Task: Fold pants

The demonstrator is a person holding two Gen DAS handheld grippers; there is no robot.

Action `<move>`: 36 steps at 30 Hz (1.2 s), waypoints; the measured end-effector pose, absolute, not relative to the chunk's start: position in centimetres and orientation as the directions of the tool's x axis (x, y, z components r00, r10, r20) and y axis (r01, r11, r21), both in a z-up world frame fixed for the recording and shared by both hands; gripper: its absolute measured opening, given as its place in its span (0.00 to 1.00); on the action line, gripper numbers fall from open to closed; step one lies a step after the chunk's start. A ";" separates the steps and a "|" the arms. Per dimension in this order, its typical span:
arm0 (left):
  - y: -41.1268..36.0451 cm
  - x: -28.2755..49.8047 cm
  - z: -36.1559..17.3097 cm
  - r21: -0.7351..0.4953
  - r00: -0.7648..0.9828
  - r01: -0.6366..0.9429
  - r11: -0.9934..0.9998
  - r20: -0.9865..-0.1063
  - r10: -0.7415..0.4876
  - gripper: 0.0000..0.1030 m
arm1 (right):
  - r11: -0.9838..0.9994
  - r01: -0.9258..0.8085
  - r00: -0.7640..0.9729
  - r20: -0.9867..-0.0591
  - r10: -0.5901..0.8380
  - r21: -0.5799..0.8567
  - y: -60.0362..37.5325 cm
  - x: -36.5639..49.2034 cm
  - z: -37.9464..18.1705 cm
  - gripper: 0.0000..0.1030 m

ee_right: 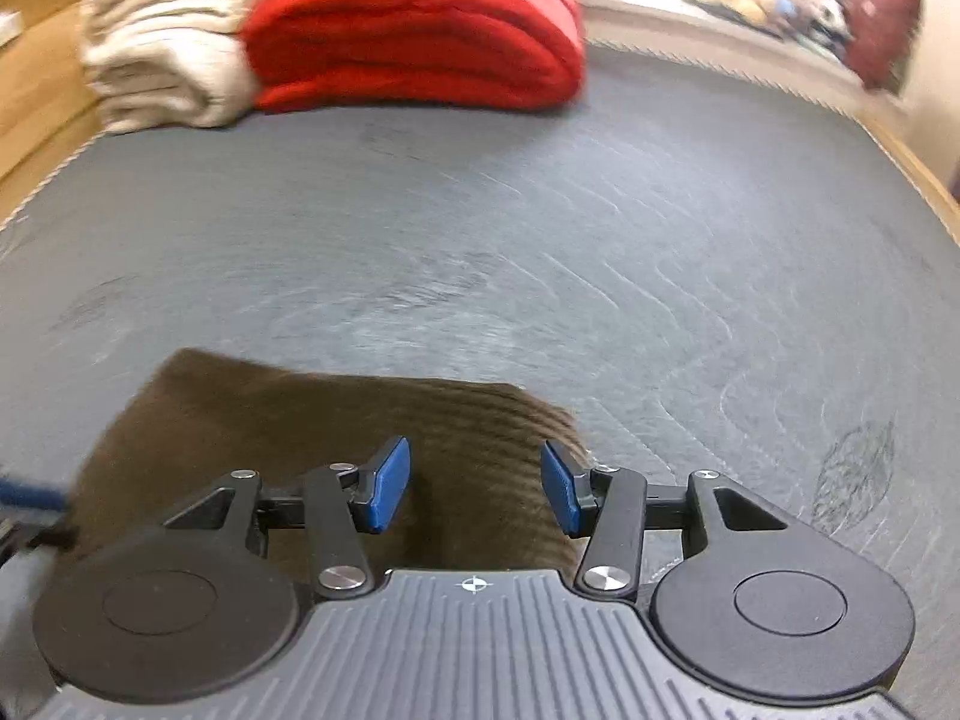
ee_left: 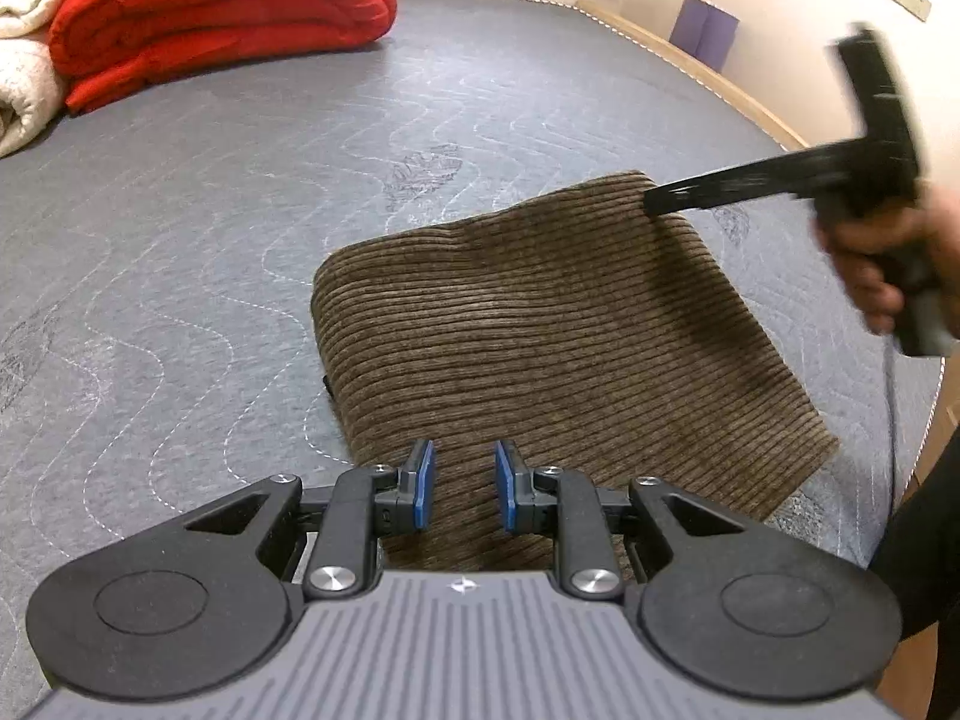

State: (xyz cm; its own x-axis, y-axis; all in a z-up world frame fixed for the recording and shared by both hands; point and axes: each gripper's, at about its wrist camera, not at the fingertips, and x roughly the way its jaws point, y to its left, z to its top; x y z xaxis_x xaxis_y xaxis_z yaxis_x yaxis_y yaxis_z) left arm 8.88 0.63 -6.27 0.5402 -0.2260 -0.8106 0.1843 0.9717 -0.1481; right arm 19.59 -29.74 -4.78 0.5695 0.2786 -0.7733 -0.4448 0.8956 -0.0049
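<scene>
Brown corduroy pants (ee_left: 540, 348) lie folded into a compact rectangle. Left gripper (ee_left: 462, 483) and right gripper (ee_right: 474, 489) both parted, holding nothing, over the pants' near edge. Judgement: press the top layer flat and square its edges before withdrawing.

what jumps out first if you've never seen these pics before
The bright red folded quilt at the far end of the grey mattress, beside cream blankets. Nearer, the brown corduroy pants lie folded into a rectangle, with the left gripper open over their near edge and the right gripper open above them.
</scene>
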 end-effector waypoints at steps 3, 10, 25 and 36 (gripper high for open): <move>0.5 9.0 -6.6 -0.140 0.536 0.200 0.970 -0.813 -0.228 0.23 | 0.914 -0.404 0.578 -0.782 0.232 -0.027 -29.3 21.1 -6.7 0.46; -0.6 9.1 -8.6 -0.052 0.480 0.245 0.968 -0.861 -0.168 0.24 | 0.920 -0.386 0.598 -0.778 0.194 -0.068 -28.3 21.7 -8.7 0.47; -2.4 5.5 -6.9 -0.007 0.488 0.364 0.931 -0.850 -0.197 0.44 | 0.903 -0.426 0.553 -0.774 0.308 0.056 -33.4 8.5 -2.6 0.56; -5.4 2.1 -5.4 0.067 0.540 0.299 0.952 -0.834 -0.110 0.66 | 0.906 -0.420 0.507 -0.841 0.187 -0.051 -35.4 3.3 -5.3 0.60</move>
State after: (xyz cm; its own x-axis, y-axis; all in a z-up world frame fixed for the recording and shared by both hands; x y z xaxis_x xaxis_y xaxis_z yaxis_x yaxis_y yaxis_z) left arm 2.14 -5.40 -5.43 0.5399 -0.1105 -0.8344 0.2989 0.9519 0.0674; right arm 3.32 -35.41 -5.34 0.5068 0.1873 -0.8415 -0.4202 0.9060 -0.0515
